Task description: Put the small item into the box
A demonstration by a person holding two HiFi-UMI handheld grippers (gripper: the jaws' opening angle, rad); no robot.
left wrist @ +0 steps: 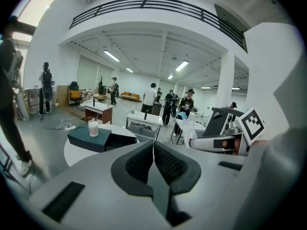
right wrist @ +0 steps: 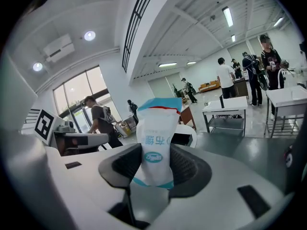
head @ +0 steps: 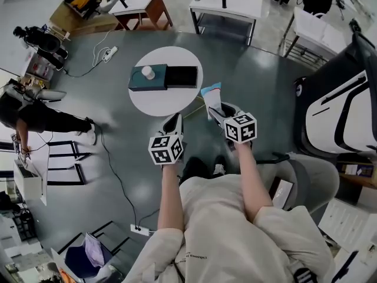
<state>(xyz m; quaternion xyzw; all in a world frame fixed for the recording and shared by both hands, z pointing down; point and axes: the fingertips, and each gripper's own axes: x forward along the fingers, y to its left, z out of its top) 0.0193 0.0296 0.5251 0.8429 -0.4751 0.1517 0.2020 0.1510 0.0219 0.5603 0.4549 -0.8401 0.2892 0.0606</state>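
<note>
Clamping the small item (right wrist: 154,143), a white pouch with blue ends, your right gripper (right wrist: 153,164) has both pads pressed against its lower half. The pouch stands upright and sticks out past the jaws. Your left gripper (left wrist: 153,159) is alongside, its jaws closed together on nothing. From the head view, the pouch hangs at the near-right rim of the round white table (head: 159,104). The box (head: 144,82) sits on that table, apart from the pouch, with a white cup (head: 148,72) standing on its teal part.
</note>
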